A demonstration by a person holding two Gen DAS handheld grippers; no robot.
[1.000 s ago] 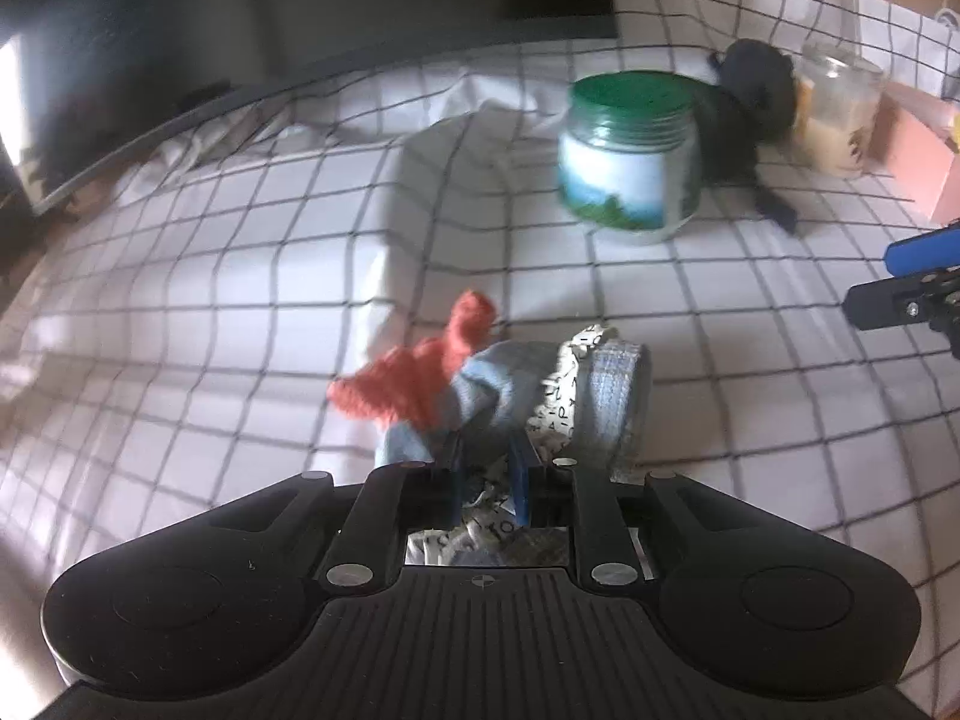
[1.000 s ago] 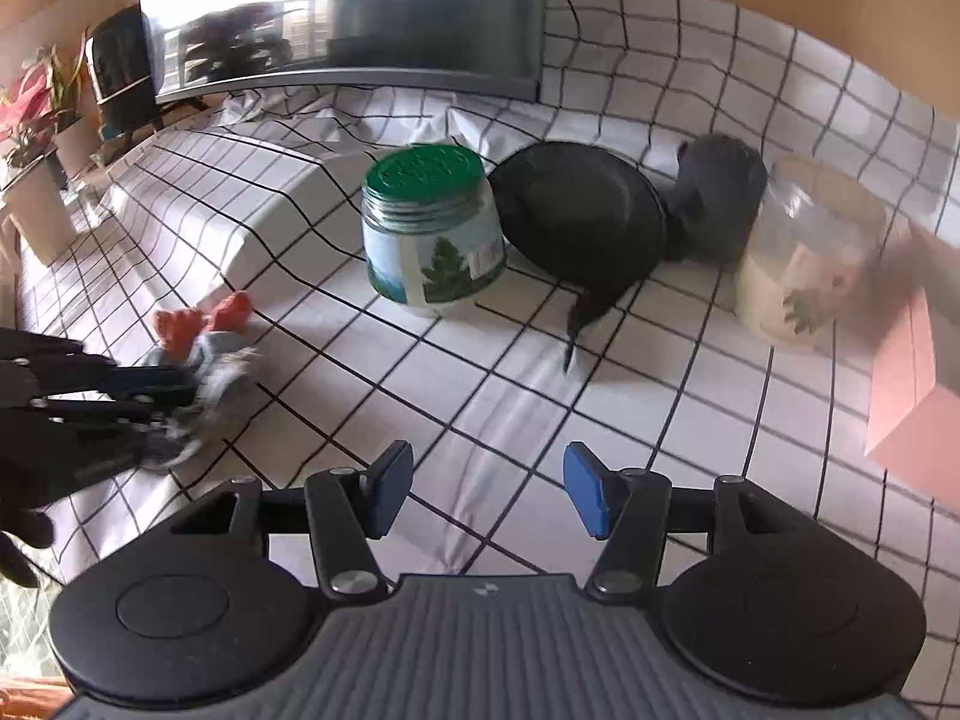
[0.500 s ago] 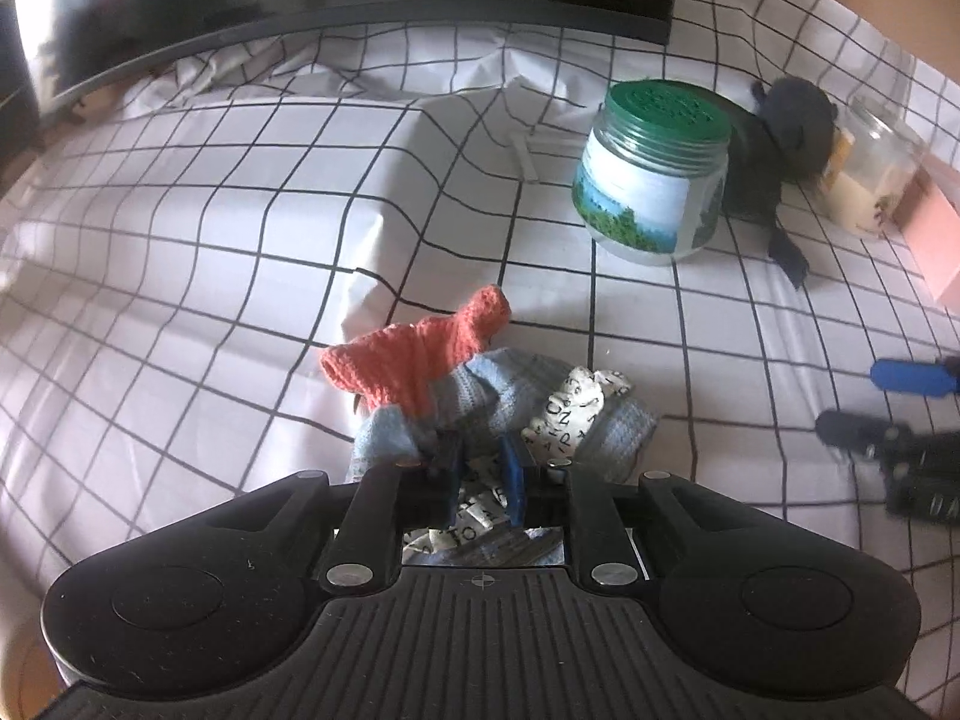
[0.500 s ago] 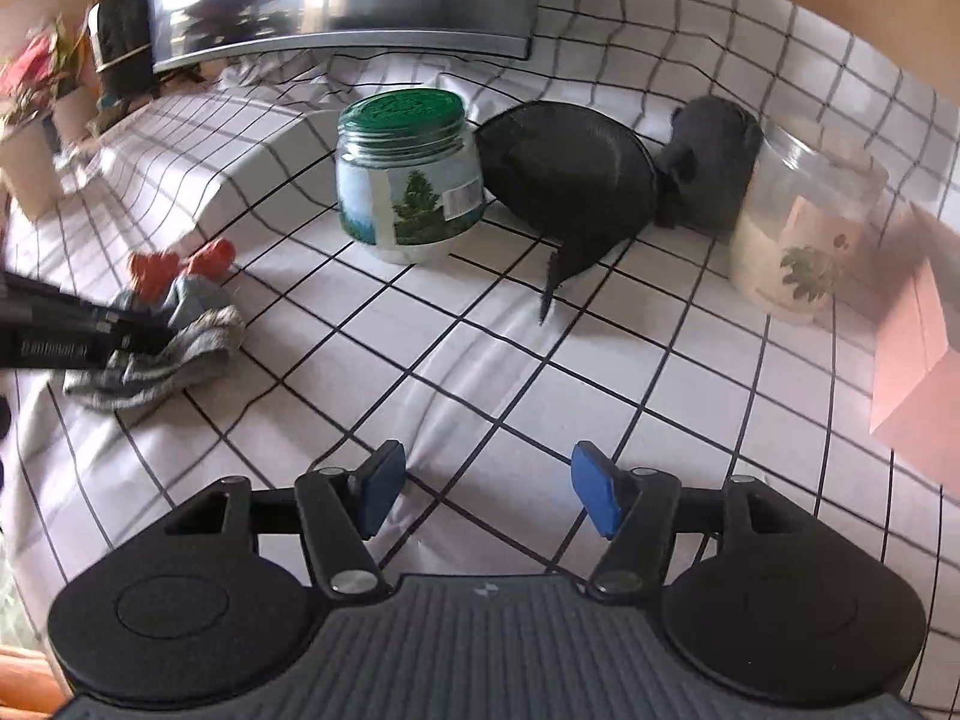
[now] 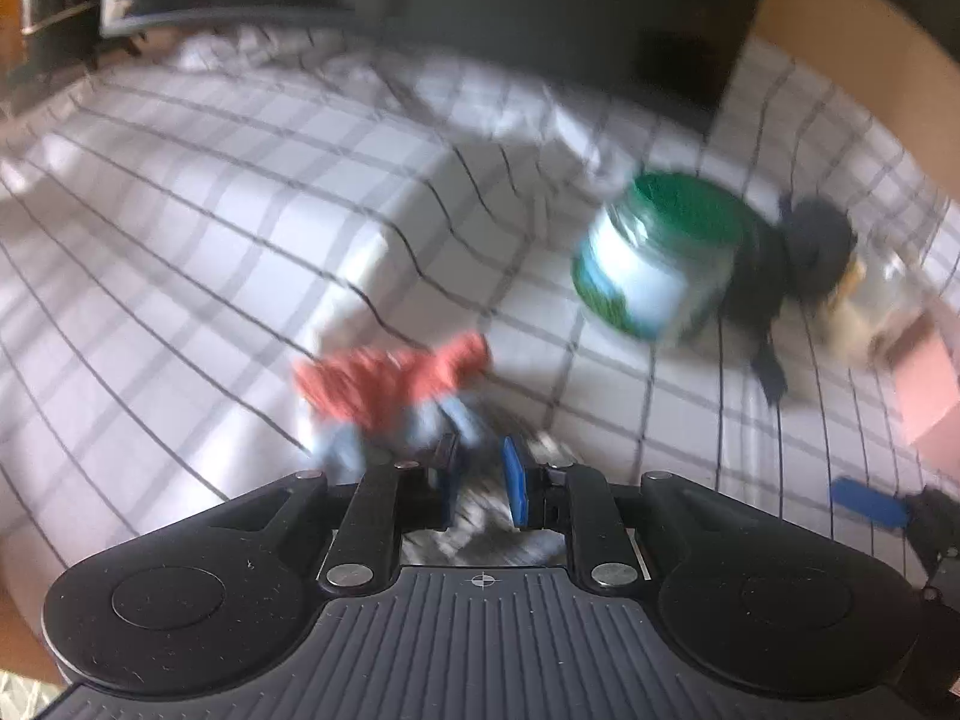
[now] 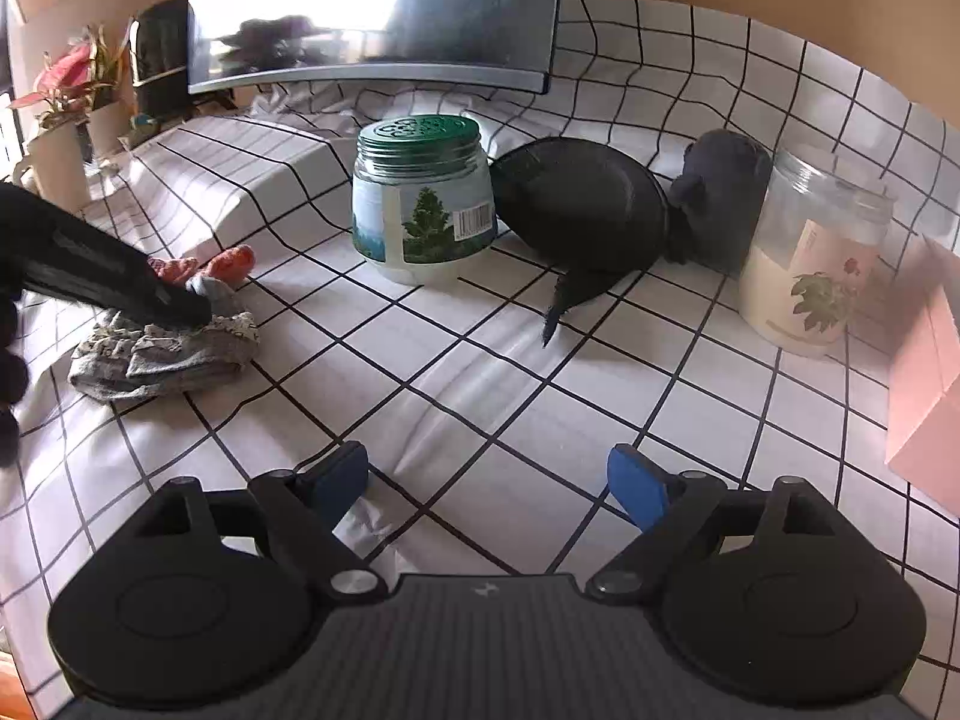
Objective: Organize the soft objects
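The right gripper has just been opening — jaws now wide, nothing between them, low over the near cloth. The left gripper stays narrow, pinching the socks, which have settled on the cloth at far left — ready, likely, for a two-handed fold.

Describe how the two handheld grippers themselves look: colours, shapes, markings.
Both are matte black plastic. The right gripper has a ribbed central body, two rounded lobes with circular recesses, silver pivot screws and blue pads on angular black fingers. The left gripper matches it, with a small crosshair mark on its ribbed body. No cables or sleeves show.
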